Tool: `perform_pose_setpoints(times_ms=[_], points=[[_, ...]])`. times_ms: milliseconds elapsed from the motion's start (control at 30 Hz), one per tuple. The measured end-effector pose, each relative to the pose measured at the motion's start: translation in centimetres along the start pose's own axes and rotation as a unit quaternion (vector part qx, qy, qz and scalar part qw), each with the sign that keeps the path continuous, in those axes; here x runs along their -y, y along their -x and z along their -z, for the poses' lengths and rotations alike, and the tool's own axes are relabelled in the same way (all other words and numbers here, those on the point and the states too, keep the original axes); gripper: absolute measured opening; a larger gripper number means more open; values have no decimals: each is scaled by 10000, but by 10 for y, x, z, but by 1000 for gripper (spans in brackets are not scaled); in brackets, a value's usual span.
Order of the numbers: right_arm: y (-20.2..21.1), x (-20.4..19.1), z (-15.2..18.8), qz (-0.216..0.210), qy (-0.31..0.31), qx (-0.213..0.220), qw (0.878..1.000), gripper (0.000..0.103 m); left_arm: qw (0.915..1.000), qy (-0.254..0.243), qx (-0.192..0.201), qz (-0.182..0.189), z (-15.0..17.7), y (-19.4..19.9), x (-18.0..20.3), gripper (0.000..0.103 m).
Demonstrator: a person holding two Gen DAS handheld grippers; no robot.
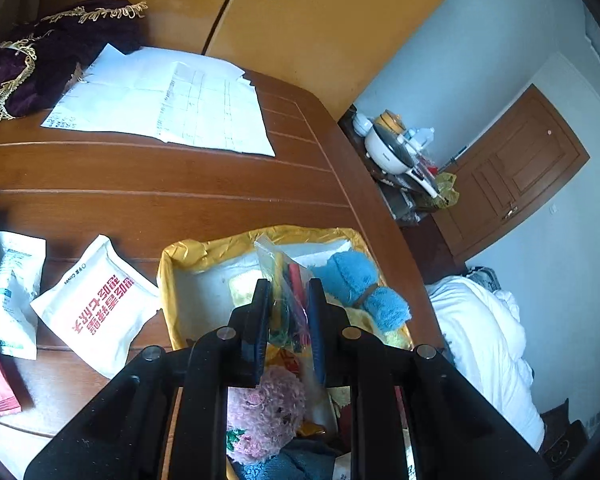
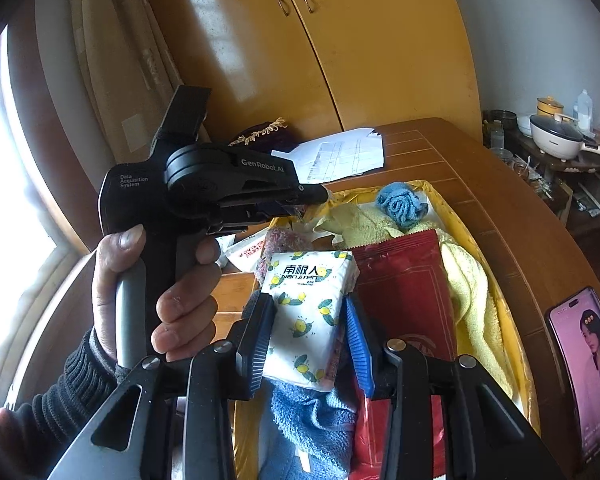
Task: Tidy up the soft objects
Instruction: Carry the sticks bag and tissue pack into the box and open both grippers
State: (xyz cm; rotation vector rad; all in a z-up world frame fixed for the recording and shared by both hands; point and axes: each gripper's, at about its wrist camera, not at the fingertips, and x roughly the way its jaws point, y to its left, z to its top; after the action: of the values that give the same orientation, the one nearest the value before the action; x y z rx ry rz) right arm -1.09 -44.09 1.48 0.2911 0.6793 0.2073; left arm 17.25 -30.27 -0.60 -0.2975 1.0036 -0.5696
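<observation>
Wooden table (image 1: 220, 200) carries the yellow-lined bin (image 2: 480, 232). Your right gripper (image 2: 310, 340) clamps a tissue pack (image 2: 308, 304) lengthwise above it; left gripper (image 1: 288, 308) pinches a clear bag (image 1: 284, 280) over it too.

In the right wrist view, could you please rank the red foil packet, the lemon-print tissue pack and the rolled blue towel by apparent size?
1. Red foil packet
2. Lemon-print tissue pack, though it is nearest the camera
3. Rolled blue towel, farthest away
</observation>
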Motion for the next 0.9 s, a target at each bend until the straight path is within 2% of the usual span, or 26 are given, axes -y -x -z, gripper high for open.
perform_pose_setpoints(times_ms=[167, 267, 300, 333, 367, 400, 433, 600, 633, 900], points=[[-8, -2, 1, 18, 5, -120, 9999, 40, 10000, -35, 3, 33, 1, -1, -1, 15], [-10, -1, 1, 3, -75, -92, 9999, 41, 10000, -75, 1, 55, 2, -1, -3, 20], [-11, 0, 1, -26, -120, -93, 9999, 41, 10000, -67, 20, 59, 3, -1, -4, 26], [-12, 1, 0, -42, -153, -79, 9998, 42, 9999, -49, 62, 65, 3, 0, -5, 37], [-12, 1, 0, -47, -161, -61, 9998, 42, 9999, -33, 128, 93, 3, 1, -6, 43], [-11, 2, 0, -46, -162, -42, 9998, 43, 9997, -21, 215, 130, 4, 4, -6, 55], [-10, 3, 1, -39, -180, 0, 9998, 44, 9995, -19, 298, 140, 4, 5, -6, 62], [-3, 11, 3, -138, -336, 184, 9992, 52, 9983, -136, 544, 164, 6, 10, -7, 66], [-2, 12, 4, -149, -353, 202, 9991, 54, 9982, -123, 555, 168, 7, 10, -9, 68], [8, 16, 4, -220, -471, 342, 9981, 64, 9976, 54, 474, 497, 9, 7, -17, 69]])
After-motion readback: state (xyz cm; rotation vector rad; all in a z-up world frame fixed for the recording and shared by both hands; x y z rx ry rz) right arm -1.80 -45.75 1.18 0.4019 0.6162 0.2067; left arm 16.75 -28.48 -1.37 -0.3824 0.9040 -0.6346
